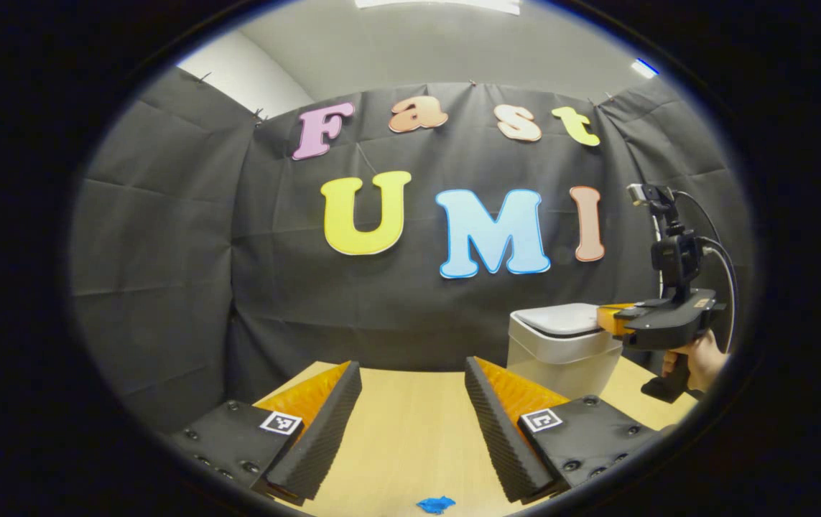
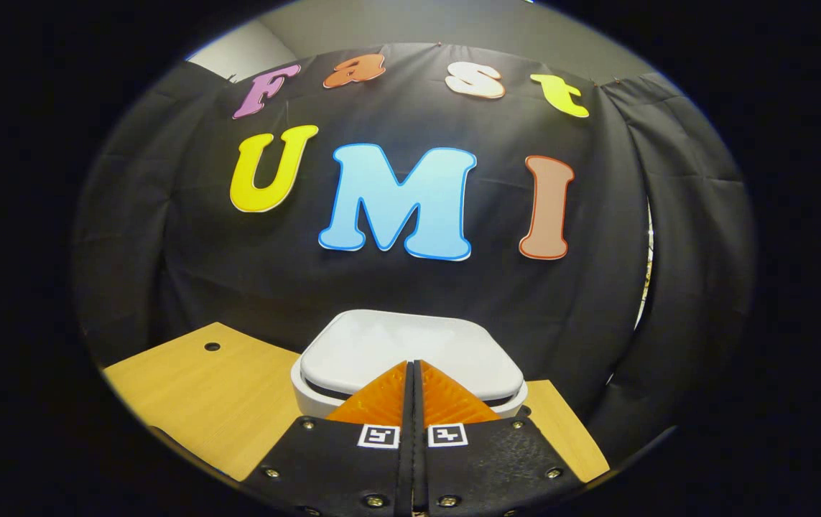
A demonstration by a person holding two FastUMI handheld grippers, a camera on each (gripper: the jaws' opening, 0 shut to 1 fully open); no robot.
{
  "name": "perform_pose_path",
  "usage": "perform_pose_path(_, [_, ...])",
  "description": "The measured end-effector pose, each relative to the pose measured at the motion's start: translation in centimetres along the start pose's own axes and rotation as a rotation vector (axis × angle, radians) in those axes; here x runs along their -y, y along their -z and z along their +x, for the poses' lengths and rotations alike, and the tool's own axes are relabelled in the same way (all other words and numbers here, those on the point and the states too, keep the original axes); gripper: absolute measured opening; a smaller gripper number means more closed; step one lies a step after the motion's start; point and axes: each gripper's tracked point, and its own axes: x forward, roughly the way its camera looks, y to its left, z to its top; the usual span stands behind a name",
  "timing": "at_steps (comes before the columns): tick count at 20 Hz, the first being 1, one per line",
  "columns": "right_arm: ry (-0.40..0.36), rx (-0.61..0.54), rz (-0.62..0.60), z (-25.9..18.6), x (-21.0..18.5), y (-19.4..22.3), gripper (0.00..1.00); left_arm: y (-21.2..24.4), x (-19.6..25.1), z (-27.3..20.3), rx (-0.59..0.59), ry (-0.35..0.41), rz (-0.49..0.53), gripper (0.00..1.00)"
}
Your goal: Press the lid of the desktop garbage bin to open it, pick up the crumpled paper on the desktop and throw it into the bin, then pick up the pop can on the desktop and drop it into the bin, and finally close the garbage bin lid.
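Observation:
A white desktop bin (image 1: 562,348) stands on the wooden desk at the right of the left gripper view, its lid (image 1: 562,319) down. The right gripper (image 1: 605,319), held by a hand (image 1: 697,359), reaches in from the right with its tips at the lid's near edge. In the right gripper view the right gripper (image 2: 413,365) is shut, its tips just over the front of the lid (image 2: 410,345), contact unclear. The left gripper (image 1: 414,373) hangs open over the bare desk, left of the bin, nothing between its fingers.
A small blue scrap (image 1: 436,505) lies on the desk near the front edge, below the left gripper. The wooden desk (image 2: 202,395) has a small hole (image 2: 212,346) at its far left. Black cloth walls close in behind the bin.

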Motion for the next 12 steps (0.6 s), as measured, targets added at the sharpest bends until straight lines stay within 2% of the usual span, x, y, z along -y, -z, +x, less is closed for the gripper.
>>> perform_pose_path(3, [0.001,0.023,-0.023,-0.9,0.1,-0.5,0.0,0.2,0.3,-0.1,-0.003,0.006,-0.001,0.95])
perform_pose_path(12, [-0.015,0.062,0.006,-4.9,0.1,-1.8,0.0,1.8,1.1,-0.4,-0.026,0.037,0.032,0.97])
